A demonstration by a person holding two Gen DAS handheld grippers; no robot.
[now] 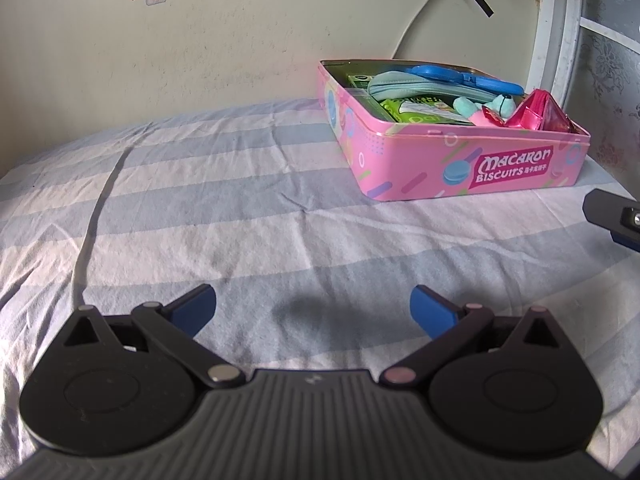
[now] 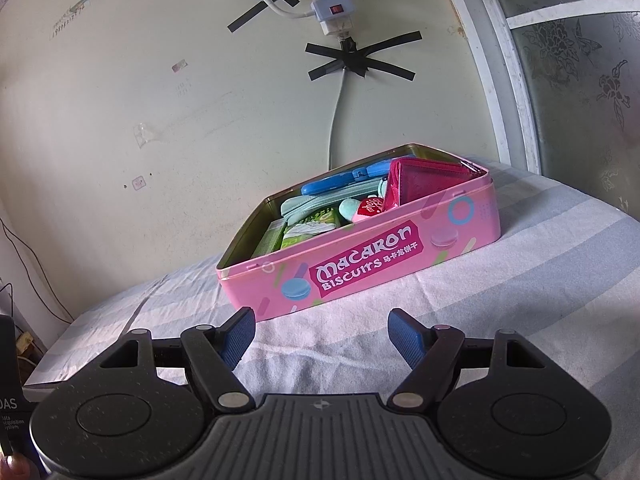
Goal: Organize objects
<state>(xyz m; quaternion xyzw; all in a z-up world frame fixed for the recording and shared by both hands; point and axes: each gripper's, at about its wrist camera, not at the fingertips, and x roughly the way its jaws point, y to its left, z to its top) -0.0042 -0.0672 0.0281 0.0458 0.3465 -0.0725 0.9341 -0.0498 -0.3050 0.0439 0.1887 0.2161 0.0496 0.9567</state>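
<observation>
A pink "Macaron Biscuits" tin [image 1: 460,168] [image 2: 360,268] lies open on the striped bedsheet, filled with small items: a blue flat case [image 1: 464,78] [image 2: 344,178], a pale teal pouch [image 1: 412,88] [image 2: 320,202], a green packet [image 1: 416,110] [image 2: 308,228], a teal plush [image 1: 488,106] and a magenta wallet [image 1: 538,110] [image 2: 424,184]. My left gripper [image 1: 313,310] is open with nothing between its blue pads, low over the sheet, well short and left of the tin. Just before the tin's front wall, my right gripper [image 2: 321,334] is open and holds nothing; one finger of it [image 1: 612,216] shows at the left wrist view's right edge.
The bedsheet [image 1: 200,208] [image 2: 520,300] spreads left of the tin. A cream wall [image 1: 200,60] stands close behind, with a power strip [image 2: 330,4], black tape and a cable [image 2: 336,120] hanging down to the tin. A white-framed frosted window [image 2: 560,80] is at the right.
</observation>
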